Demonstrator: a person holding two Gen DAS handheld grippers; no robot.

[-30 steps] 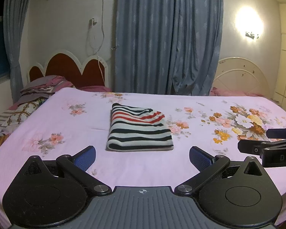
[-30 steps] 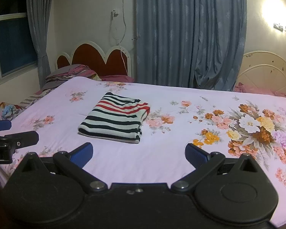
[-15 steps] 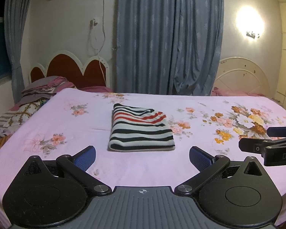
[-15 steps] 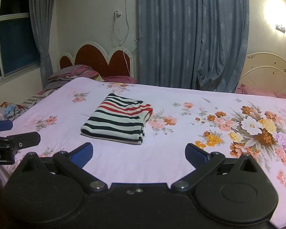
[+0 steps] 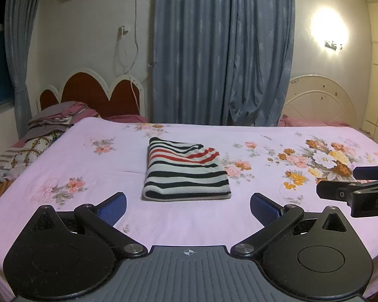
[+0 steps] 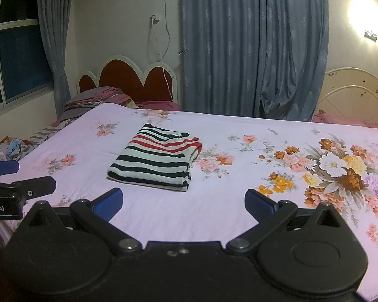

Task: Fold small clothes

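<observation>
- Striped garment point(image 5: 186, 173): black, white and red bands, lying as a compact rectangle near the middle of the bed, flat on the pink floral bedsheet point(image 5: 88, 181). Layered edges show along its near and right sides in the right wrist view point(image 6: 155, 164), so it looks folded more than once.
- Left gripper point(image 5: 188, 205): blue-padded fingers spread wide, nothing between them. It hovers over the near edge of the bed, short of the garment and not touching it.
- Right gripper point(image 6: 184, 202): also spread wide and empty, level with the left one, beside it at the near edge. Each tool shows at the margin of the other's view.
- Why so placed, as a judgement: both tools sit back from the cloth with fingers parted, which suits a finished fold; no corner is lifted and no edge is pinched. The bundle rests centred on open sheet, likely where it was worked, with room on all sides.
- Progress, judged: this piece appears done. No other loose small garment is visible on the sheet.
- Surroundings: a pile of bedding point(image 6: 95, 100) at the headboard point(image 6: 128, 78) end, well apart from the garment; blue curtains point(image 5: 221, 50) behind; wall lamp point(image 5: 332, 45) lit.
- Risk: the soft knit could slump if nudged at the open right side.
</observation>
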